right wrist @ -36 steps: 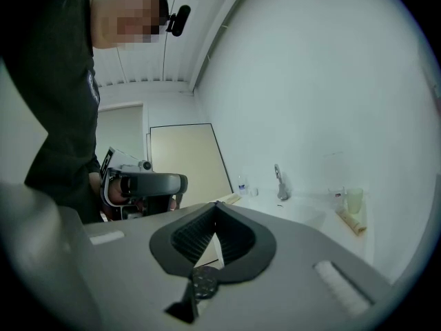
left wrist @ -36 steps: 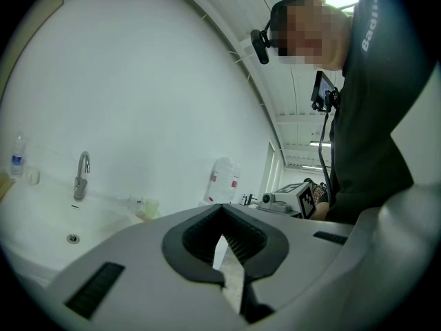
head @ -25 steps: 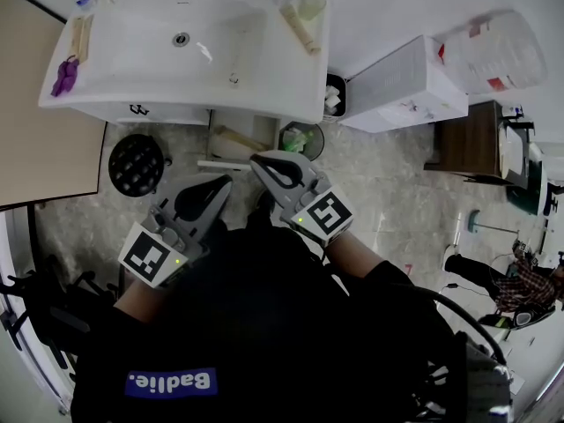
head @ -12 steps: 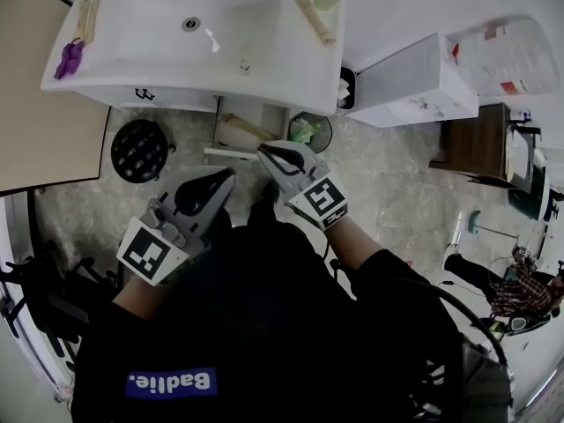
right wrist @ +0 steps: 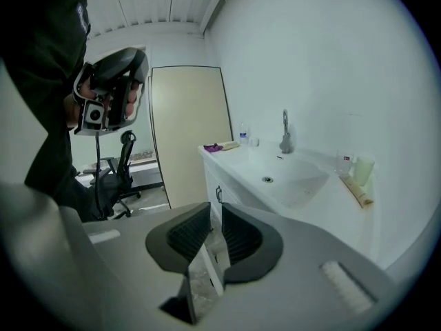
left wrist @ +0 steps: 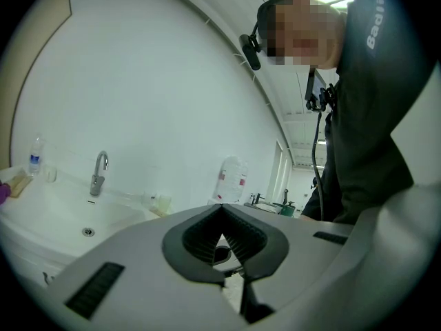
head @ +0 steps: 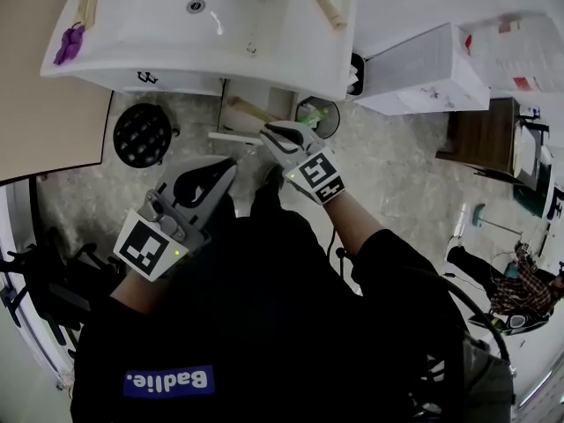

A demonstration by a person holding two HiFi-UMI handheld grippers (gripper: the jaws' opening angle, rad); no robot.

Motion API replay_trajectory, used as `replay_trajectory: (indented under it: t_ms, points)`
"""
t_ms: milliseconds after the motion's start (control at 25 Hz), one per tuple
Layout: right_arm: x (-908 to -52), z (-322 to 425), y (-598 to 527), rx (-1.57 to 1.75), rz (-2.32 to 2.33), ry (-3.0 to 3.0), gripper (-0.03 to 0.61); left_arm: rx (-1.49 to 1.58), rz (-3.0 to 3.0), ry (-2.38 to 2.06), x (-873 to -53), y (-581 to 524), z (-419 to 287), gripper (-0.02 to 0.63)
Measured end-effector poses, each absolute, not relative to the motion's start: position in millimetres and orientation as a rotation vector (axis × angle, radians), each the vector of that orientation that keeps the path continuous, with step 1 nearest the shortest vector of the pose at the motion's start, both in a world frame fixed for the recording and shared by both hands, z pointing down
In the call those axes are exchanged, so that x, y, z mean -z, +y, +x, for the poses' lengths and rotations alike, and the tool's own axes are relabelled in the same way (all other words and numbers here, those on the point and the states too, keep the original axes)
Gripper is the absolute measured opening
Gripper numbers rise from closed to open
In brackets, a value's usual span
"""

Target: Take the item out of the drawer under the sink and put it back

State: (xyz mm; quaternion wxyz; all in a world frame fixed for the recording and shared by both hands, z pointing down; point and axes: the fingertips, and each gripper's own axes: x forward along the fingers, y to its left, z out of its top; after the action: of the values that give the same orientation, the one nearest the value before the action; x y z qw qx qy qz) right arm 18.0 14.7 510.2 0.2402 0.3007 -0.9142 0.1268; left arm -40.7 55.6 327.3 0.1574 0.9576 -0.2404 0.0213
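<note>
Item [head: 253,111]: long, tan, tube-like. Lies flat inside the pulled-out drawer [head: 231,137] beneath the sink [head: 132,51]. Long axis across the drawer, roughly parallel to the white drawer front, one end slightly nearer the sink. Not yet lifted; touched by neither gripper.

Key relation: sits just beyond the tips of the right gripper [head: 267,136], forward of them and over the drawer front. Right gripper judged clearly the nearer. Left gripper [head: 231,166] hangs short of the drawer front and off to the left.

Right gripper: jaws opening, with a narrow gap between the pads. Thin white edge, apparently the drawer front, seen low in that gap, with no pad pressing on it. Held tips-forward at the drawer front, marker cube toward the person, forearm stretched out and down.

Left gripper: pads together at the tips, nothing between them. Tilted upward, aimed over the sink toward the wall. Judged idle.

Judgement of step: drawer open, release of its front under way, item pickup not yet begun. Next move calls for an advance over the front panel and down. Calls also for jaws set to close across the item's short width, not along its length.

Surroundings: small bin [head: 315,115] just right of the drawer; black stool [head: 141,135] to its left.
</note>
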Motion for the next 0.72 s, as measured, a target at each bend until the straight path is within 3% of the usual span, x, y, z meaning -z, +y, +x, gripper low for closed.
replay_trajectory:
  t_ms: [720]
  points:
    - [-635, 30, -13, -0.366, 0.686, -2.237, 0.083, -0.08, 2.723, -0.711, -341, 33, -54, 0.005]
